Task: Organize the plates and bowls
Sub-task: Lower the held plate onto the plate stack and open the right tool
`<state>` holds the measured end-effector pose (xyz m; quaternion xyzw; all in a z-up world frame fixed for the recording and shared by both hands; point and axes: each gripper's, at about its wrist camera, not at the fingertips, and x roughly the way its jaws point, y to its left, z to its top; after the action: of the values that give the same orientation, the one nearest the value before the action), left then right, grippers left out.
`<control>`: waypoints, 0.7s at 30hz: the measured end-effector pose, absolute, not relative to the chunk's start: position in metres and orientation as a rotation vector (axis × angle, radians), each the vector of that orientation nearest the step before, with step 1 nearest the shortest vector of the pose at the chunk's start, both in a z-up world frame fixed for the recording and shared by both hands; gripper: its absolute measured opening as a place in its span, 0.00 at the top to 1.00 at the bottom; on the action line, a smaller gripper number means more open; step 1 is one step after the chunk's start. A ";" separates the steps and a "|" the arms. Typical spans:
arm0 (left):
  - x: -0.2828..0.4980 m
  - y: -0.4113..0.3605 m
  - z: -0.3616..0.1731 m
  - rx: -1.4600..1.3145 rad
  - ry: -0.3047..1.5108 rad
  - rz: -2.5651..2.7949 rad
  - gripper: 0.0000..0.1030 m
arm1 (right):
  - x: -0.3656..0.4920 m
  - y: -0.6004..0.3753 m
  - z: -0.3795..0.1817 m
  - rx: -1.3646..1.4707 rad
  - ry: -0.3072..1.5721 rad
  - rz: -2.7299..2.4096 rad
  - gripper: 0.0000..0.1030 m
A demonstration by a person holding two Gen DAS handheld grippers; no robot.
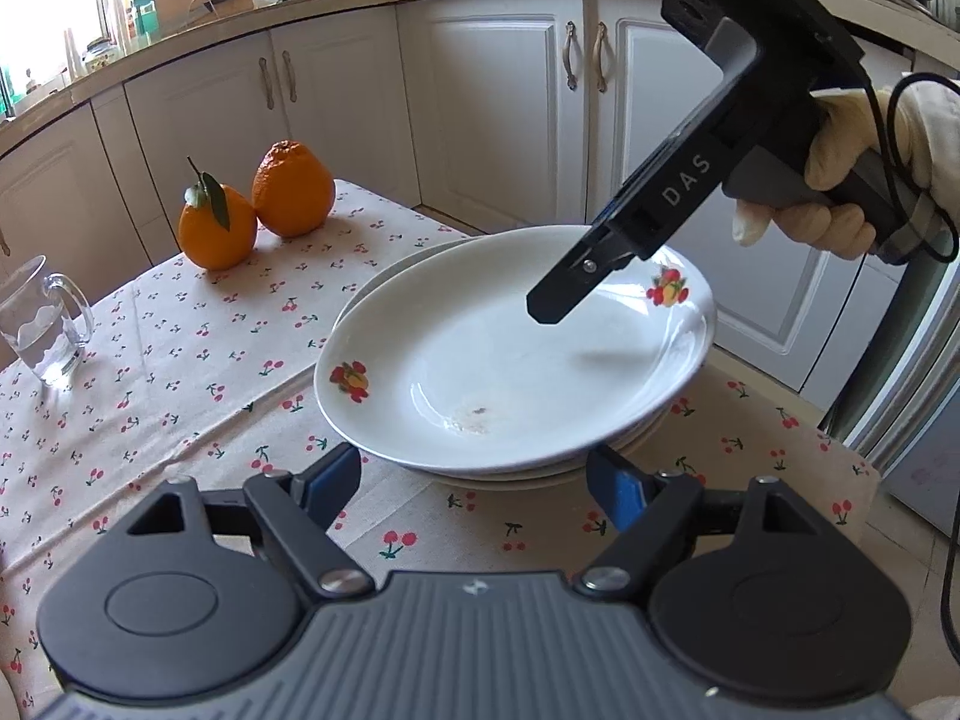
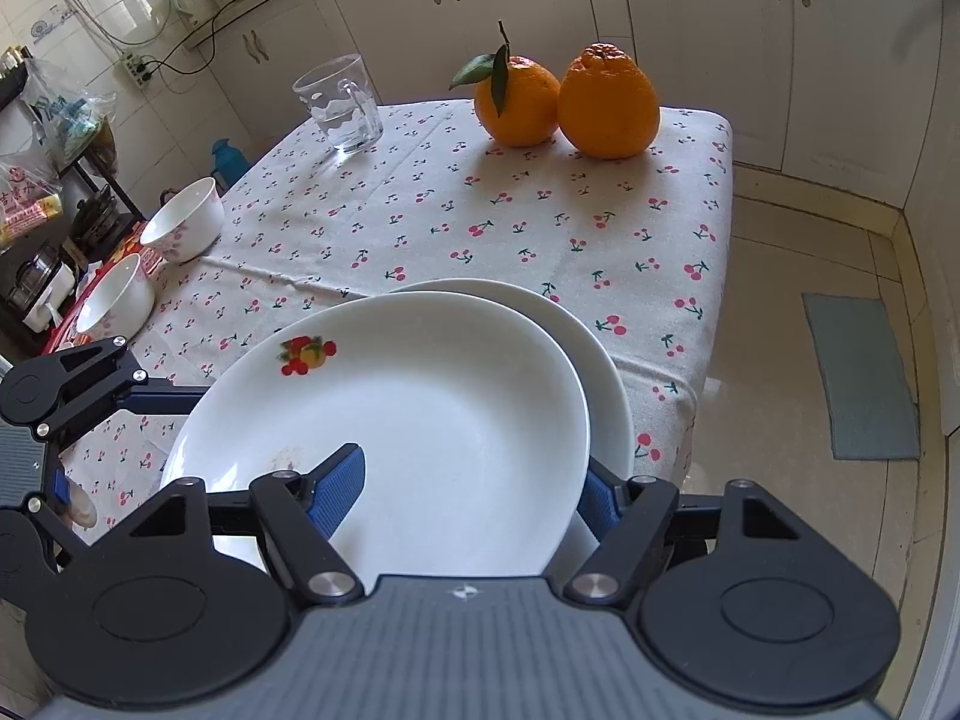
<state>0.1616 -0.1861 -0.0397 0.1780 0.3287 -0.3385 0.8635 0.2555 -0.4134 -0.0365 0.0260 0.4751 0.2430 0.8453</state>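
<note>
White kitchen cabinets [image 1: 492, 102] ring a small table [image 2: 540, 222] draped in a cherry-print cloth, where a person with a handheld gripper in each hand sorts crockery. At the table's near edge, well in front of the two oranges [image 2: 564, 99], sits a stack of shallow white plates: the top plate [image 2: 408, 420], marked with small fruit decals, lies tilted and offset on a lower plate [image 2: 606, 372]. In the left wrist view further rims show beneath, so the stack counts at least two, perhaps three; the exact number cannot be told.

The right gripper [image 2: 468, 495] straddles the top plate's near rim, one blue pad above the dish and one below its edge, jaws parted with a gap showing; whether they bear on the china yet cannot be told. The left gripper [image 1: 474, 480] waits wide open and holding nothing, just short of the stack's opposite rim.

Glazed ceramic of this kind is likely stiff, fairly heavy, slick and breakable, and the tilted top plate may slide off its neighbour toward the table's edge. The rim is the sensible hold, pinched squarely with the pads well past the lip, then lifted level.

Two white bowls [image 2: 180, 228], both with pink floral print, stand far left of the oranges, the nearer bowl [image 2: 117, 300] on a red board. One glass mug [image 2: 339, 102] stands left of the oranges.
</note>
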 end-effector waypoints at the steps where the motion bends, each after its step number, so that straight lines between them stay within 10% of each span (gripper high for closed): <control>1: 0.162 -0.186 -0.040 0.373 0.688 -0.711 0.20 | 0.254 -0.414 -0.036 0.055 1.002 0.510 0.24; 21: 0.163 -0.184 -0.044 0.358 0.665 -0.763 0.19 | 0.224 -0.409 -0.024 0.008 0.995 0.413 0.23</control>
<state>0.1628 -0.1837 -0.0444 0.1706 0.3167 -0.3635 0.8593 0.2238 -0.4094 -0.0242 0.0037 0.4738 0.1969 0.8583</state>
